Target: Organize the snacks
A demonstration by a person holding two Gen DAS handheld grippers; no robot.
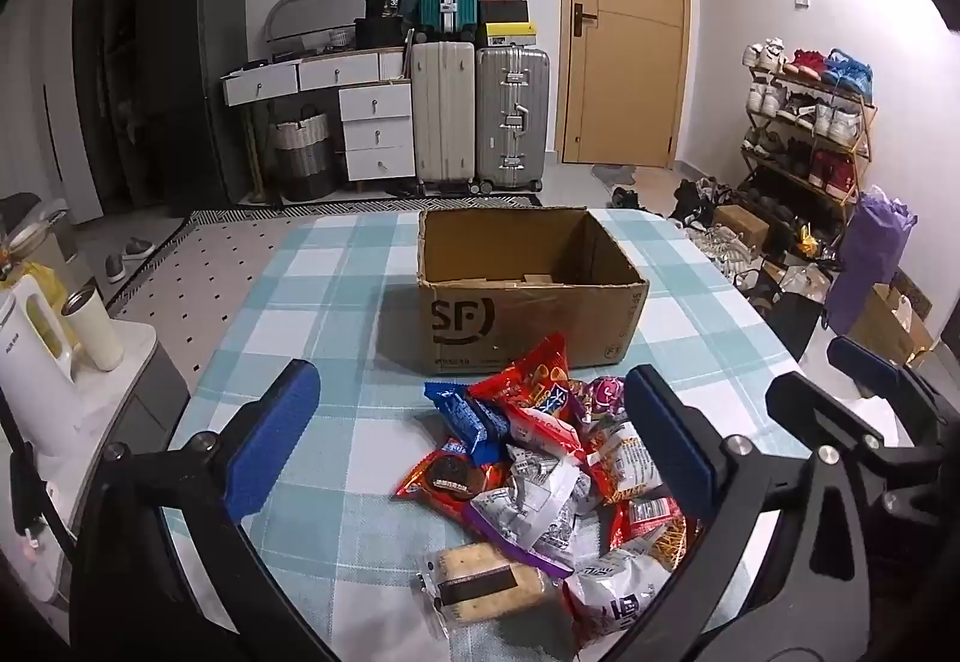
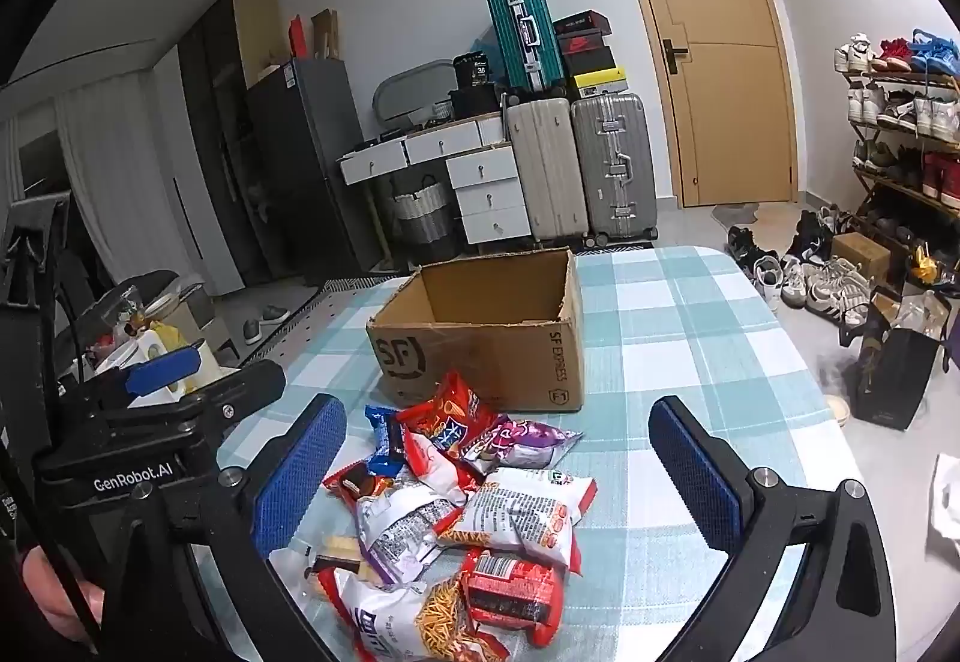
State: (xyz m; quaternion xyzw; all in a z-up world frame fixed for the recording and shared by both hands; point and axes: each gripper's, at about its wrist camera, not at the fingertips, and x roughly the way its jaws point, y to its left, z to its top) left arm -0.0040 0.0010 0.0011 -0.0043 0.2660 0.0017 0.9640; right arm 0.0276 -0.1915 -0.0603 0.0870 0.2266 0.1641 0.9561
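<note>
Checked bench [image 1: 336,302] under everything. Open box [image 1: 528,296] upright toward the far edge, flaps up, hollow mostly bare. Snack heap [image 1: 540,482] just in front of the box, on the near part of the bench: red, white, blue and purple packets overlapping, a cracker pack [image 1: 486,584] nearest. Left gripper [image 1: 474,446] released, jaws wide, above the heap's left side, gripping nothing. Right gripper [image 2: 498,476] likewise released, wide, over the heap, touching no packet.
</note>
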